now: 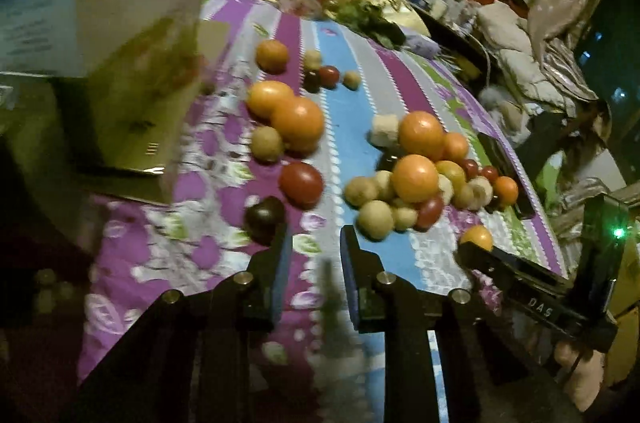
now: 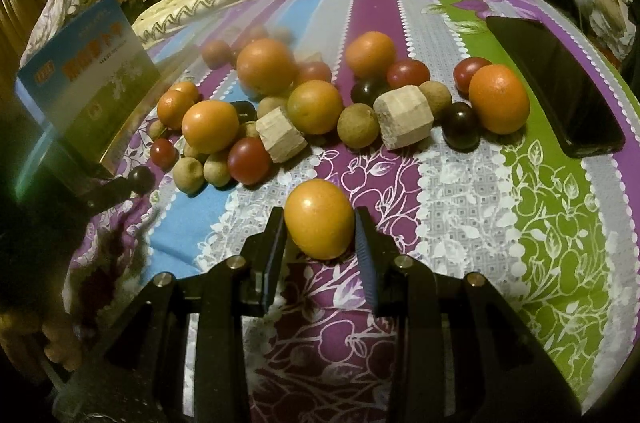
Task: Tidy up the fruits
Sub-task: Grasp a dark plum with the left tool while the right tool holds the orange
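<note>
While fruit lies heaped in mixed clusters on the bed (image 2: 460, 191), the right gripper (image 2: 320, 243) is clenched on one orange (image 2: 319, 219), apart from the pile, likely for sorting. Left gripper (image 1: 314, 255): clenched, nothing between its pads; dark plum (image 1: 264, 217) just beside.
</note>
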Available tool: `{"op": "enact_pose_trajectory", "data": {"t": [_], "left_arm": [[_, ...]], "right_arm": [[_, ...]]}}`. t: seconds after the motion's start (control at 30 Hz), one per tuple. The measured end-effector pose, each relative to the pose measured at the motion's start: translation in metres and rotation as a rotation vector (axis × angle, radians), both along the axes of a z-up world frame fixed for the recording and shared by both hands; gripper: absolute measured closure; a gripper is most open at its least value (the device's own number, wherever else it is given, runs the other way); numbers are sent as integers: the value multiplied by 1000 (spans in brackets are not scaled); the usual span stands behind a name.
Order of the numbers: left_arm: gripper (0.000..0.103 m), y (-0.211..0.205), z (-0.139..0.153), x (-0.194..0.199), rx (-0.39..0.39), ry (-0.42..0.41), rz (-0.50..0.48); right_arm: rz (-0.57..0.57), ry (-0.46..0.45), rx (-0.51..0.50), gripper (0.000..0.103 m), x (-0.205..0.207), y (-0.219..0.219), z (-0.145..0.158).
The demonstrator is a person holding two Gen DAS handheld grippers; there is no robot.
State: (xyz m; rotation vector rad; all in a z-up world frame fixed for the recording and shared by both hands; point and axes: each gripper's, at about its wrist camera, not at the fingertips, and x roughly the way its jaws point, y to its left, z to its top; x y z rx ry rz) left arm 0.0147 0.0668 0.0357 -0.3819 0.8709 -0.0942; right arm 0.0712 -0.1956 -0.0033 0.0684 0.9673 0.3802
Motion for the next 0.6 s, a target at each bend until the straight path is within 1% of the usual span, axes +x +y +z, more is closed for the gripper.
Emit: {"op": "enact_pose_trajectory", "data": {"t": [0.23,0.37,0.47,0.6], "left_arm": [[78,12,-11,7,41,24,71],[62,15,-18,12,45,42,102],[56,13,-19,19,53,36,90],[55,6,-20,29,66,36,62]], "right_arm": [[0,-2,12,68,0,-1,0],[0,-4,13,68,1,-1,0],[1,-4,12,68,0,-1,-1],[1,-7,8,68,0,-1,0]]}}
